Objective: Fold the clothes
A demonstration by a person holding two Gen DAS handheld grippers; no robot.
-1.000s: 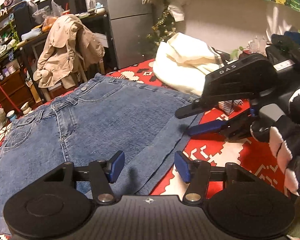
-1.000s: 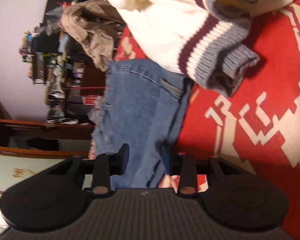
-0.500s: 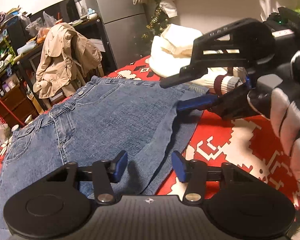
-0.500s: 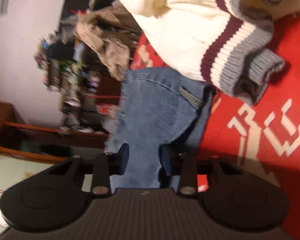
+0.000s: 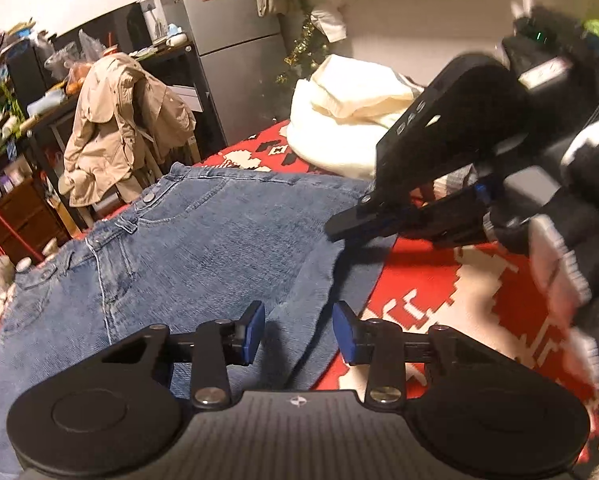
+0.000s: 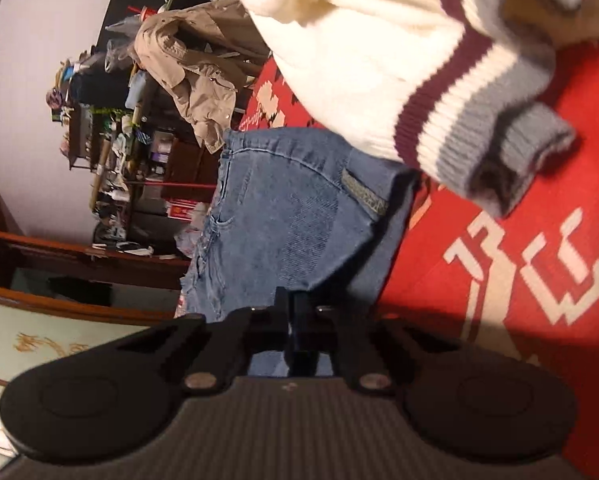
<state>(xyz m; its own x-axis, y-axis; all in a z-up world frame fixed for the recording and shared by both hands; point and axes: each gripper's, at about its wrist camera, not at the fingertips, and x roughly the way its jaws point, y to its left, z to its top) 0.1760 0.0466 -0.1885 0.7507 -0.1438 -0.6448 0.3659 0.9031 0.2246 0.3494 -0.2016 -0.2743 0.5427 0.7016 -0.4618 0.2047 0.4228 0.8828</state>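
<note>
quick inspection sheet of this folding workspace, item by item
surface: red patterned blanket, white motifs
job's things: denim skirt spread flat; cream sweater bunched beyond it, its striped cuff over the skirt's corner
clutter: nothing seen on the blanket besides the clothes
grippers: left gripper open above the skirt's edge; right gripper shut on the denim skirt
cables: nothing seen
surroundings: beige jacket on a chair, grey fridge, crowded shelves

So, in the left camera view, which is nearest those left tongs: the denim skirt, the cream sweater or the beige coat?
1. Denim skirt, directly under the open left tongs.
2. Cream sweater, farther ahead, to the right.
3. Beige coat, farthest, back left, draped off the bed.
</note>
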